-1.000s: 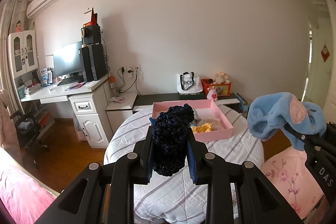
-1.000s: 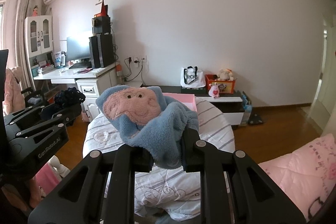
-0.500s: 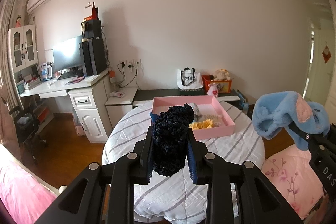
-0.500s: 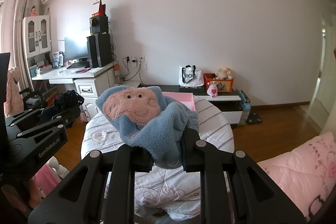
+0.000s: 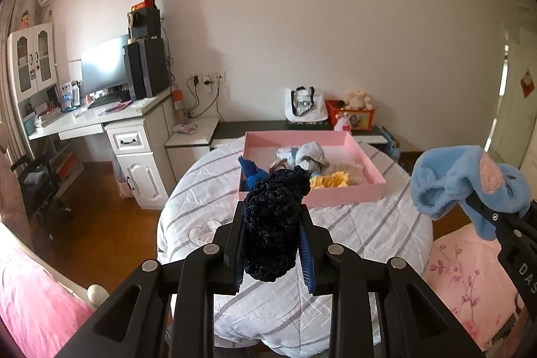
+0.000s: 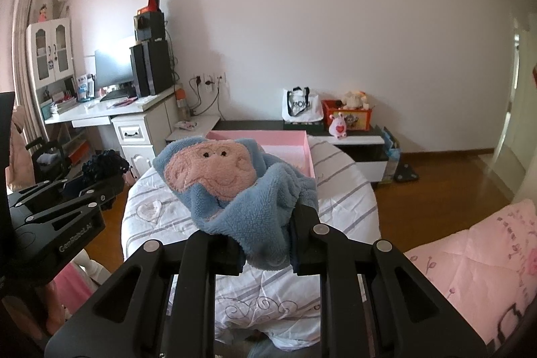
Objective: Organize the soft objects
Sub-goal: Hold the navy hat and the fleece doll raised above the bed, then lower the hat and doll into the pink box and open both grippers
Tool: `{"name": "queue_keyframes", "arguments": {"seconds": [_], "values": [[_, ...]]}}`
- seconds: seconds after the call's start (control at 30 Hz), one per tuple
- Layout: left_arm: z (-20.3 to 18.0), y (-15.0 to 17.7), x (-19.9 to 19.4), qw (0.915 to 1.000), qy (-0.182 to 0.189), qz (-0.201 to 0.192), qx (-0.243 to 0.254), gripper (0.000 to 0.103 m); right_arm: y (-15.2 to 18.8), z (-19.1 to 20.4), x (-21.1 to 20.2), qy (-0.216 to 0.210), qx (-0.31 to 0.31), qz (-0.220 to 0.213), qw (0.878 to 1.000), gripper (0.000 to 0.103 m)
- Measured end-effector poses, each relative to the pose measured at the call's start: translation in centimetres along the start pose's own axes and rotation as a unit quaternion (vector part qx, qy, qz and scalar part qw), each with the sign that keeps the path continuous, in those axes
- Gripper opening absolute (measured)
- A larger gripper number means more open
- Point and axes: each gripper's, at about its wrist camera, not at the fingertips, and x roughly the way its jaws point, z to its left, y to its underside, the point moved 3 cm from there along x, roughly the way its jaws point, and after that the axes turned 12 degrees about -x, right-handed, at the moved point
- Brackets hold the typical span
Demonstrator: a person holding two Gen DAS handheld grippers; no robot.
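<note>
Bedroom, pale wall, wood floor. A round table (image 5: pixel 352 223) under a white striped quilted cover stands mid-room; a white desk (image 5: pixel 100 119) with monitor and speakers sits at the left wall, a low dark shelf (image 5: pixel 255 124) runs behind the table.

Left gripper (image 5: pixel 272 244): pitched downward toward the table, over its near edge. Jaws clamped tight on a dark navy knitted item (image 5: pixel 273 223), which stands up between the blue-edged pads and bulges above them.

Right gripper (image 6: pixel 265 244): likewise tilted down, held to the right of the left one and apart from it. Jaws closed on a blue fleece item with a pink face patch (image 6: pixel 235 187); the fabric spills over the fingers and hides the tips. In the left wrist view it hangs off to the right, past the table's right edge.

Pink shallow tray (image 5: pixel 365 163) sits on the far half of the table, ahead of the left gripper. Inside: a blue piece at the near left corner, a pale blue-grey bundle mid-tray, a yellow knitted piece (image 5: pixel 330 180) and a cream piece toward the near right. The far strip of the tray floor is bare.

Open cover lies between tray and near table edge. Pink bedding (image 6: pixel 470 274) flanks the table on the right; more pink bedding at lower left.
</note>
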Motion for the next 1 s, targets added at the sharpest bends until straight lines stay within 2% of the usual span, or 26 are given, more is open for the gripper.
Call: {"name": "queue_keyframes", "arguments": {"seconds": [0.2,0.6,1.0], "values": [[-0.1,-1.1,3.6,0.9996,-0.007,0.028,0.001,0.025,0.4,-0.5,3.2,-0.004,0.008,0.028,1.0,0.017],[-1.0,-3.6,13.6,0.9956,-0.019,0.091,0.008,0.025,1.0,-1.7,10.8,-0.011,0.025,0.087,0.996,0.017],[-1.2,-7.8,23.8,0.994,-0.028,0.106,-0.001,0.025,-1.3,-3.7,18.2,0.004,0.048,0.088,0.995,0.017]]}}
